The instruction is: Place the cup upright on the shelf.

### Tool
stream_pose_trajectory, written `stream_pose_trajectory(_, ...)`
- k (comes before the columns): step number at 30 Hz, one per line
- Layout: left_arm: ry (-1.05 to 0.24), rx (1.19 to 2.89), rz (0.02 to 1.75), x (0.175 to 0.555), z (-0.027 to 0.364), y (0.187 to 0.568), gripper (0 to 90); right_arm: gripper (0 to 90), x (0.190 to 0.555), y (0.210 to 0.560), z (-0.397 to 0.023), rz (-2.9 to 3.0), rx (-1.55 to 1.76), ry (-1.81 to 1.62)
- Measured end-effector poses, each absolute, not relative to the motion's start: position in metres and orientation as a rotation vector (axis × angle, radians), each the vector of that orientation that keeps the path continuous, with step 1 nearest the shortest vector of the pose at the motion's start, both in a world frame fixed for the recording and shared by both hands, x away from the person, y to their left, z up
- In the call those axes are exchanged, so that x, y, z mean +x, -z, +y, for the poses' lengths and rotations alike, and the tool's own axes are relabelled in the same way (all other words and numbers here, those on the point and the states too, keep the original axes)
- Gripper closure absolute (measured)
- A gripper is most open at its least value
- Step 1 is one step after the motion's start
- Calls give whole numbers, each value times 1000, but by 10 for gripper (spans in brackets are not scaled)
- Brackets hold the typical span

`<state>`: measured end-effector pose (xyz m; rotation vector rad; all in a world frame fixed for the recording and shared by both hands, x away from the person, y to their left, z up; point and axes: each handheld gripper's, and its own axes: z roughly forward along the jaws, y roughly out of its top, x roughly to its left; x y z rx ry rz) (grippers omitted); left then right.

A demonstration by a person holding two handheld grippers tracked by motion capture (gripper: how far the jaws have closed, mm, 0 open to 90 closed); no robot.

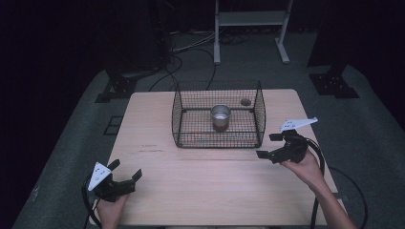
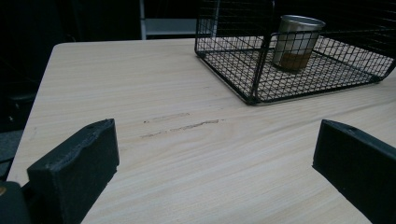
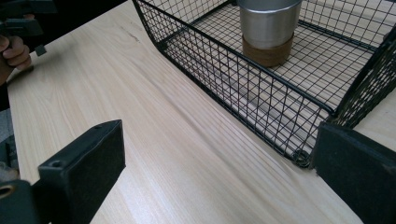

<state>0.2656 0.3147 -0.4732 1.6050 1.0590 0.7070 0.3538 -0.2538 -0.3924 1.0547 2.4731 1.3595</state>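
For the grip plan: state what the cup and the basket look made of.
Cup: brushed metal, likely steel, by its dull grey sheen; brown band at the base, perhaps cork.
Basket: thin wire grid, black coated, matte.

A pale wooden table (image 1: 205,191) carries a faint scratch (image 2: 182,127) towards its left edge and a small dark round spot (image 1: 245,101) near its far edge. On the grey floor (image 1: 62,157) beyond the far edge stand a white metal frame (image 1: 250,19), loose cables (image 1: 191,47) and two black stand feet, one (image 1: 117,88) off each far corner.
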Motion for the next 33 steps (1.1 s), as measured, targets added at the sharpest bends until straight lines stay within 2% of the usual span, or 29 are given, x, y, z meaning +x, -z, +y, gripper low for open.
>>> stream_pose_trajectory(33,-706,1608,1058,267,313,473,0,19,317,426,-283,2367,1150,-1343)
